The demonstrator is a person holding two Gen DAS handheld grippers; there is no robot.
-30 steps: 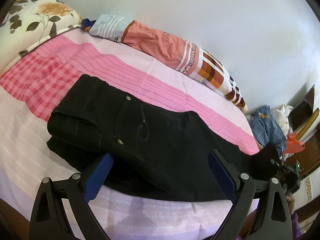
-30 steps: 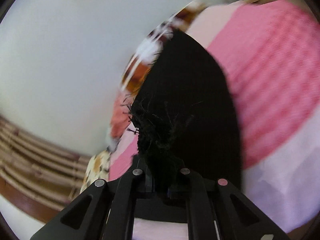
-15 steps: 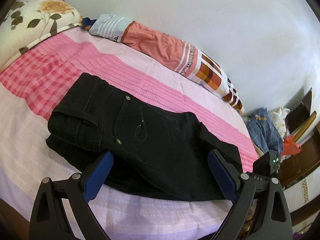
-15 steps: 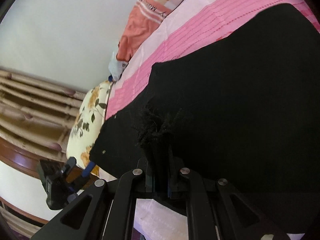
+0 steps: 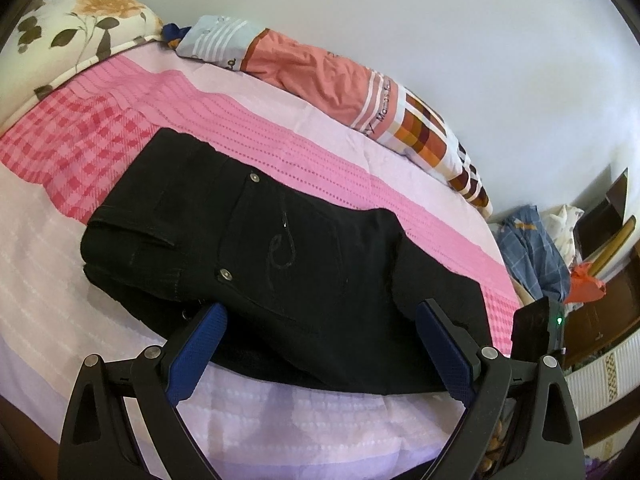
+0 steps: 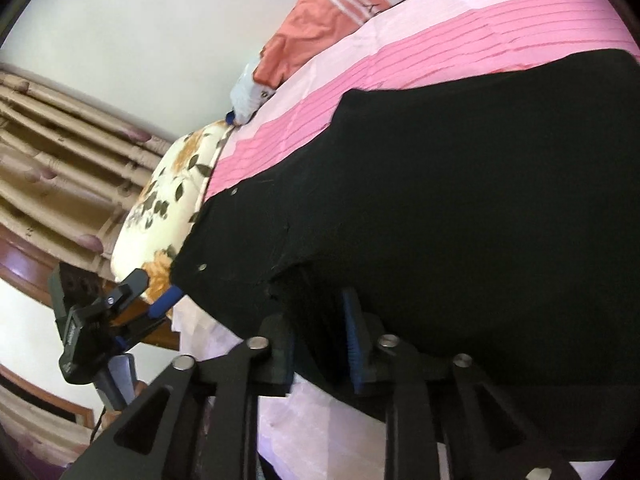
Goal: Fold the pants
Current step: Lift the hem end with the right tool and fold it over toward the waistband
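Observation:
Black pants (image 5: 280,256) lie folded on the pink bed, waistband at the left, legs doubled back over the seat. My left gripper (image 5: 320,340) is open and empty, hovering over the near edge of the pants. My right gripper (image 6: 320,332) has its jaws parted; the frayed leg hem (image 6: 296,280) lies on the pants (image 6: 460,200) just ahead of its fingers, no longer pinched. The right gripper's body shows at the right edge of the left wrist view (image 5: 536,328), and the left gripper shows in the right wrist view (image 6: 120,312).
A floral pillow (image 5: 76,20) lies at the bed's head, and an orange and checked bolster (image 5: 344,80) runs along the white wall. Piled clothes (image 5: 536,248) and wooden furniture stand past the bed's foot. Curtains (image 6: 60,140) hang behind the pillow.
My right gripper carried the leg hem over onto the seat of the pants, lowered it and opened its jaws. The left gripper barely moved.

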